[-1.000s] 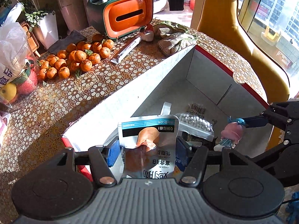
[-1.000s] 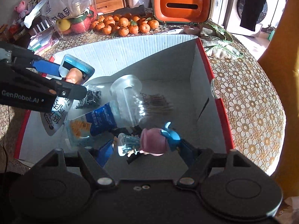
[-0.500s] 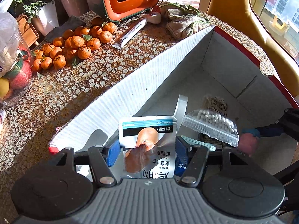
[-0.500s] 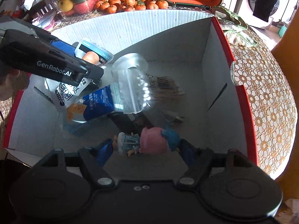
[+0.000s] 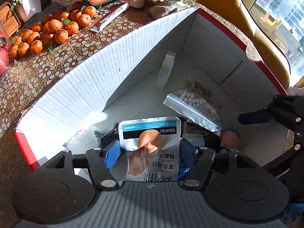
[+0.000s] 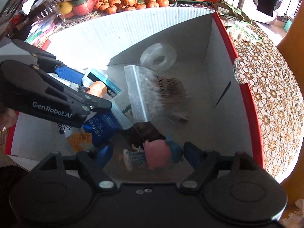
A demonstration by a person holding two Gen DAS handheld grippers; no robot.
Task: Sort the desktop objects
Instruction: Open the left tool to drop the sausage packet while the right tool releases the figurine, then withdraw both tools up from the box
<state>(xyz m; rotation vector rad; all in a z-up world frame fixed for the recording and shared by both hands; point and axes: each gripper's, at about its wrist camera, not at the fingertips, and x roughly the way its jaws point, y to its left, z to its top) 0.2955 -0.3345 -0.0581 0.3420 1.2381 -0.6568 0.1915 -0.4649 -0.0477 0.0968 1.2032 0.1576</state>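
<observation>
Left gripper point(image 5: 150, 153), fingers parting round the snack pouch point(image 5: 150, 142), low inside the box point(image 5: 117, 72) to drop it; right gripper point(image 6: 145, 156), fingers parting beside the pink figurine point(image 6: 156, 154), likewise releasing; beyond, cotton-swab bag point(image 6: 146, 93), tape roll point(image 6: 158, 58); both sit deeper in the box than a second ago; bench point(image 5: 38, 72) with oranges point(image 5: 55, 30) farthest.

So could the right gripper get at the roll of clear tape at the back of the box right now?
Probably not yet. The right gripper has a pink figurine between its opening fingers, and the bag of swabs lies in front of the tape; otherwise the box is open from above.
</observation>
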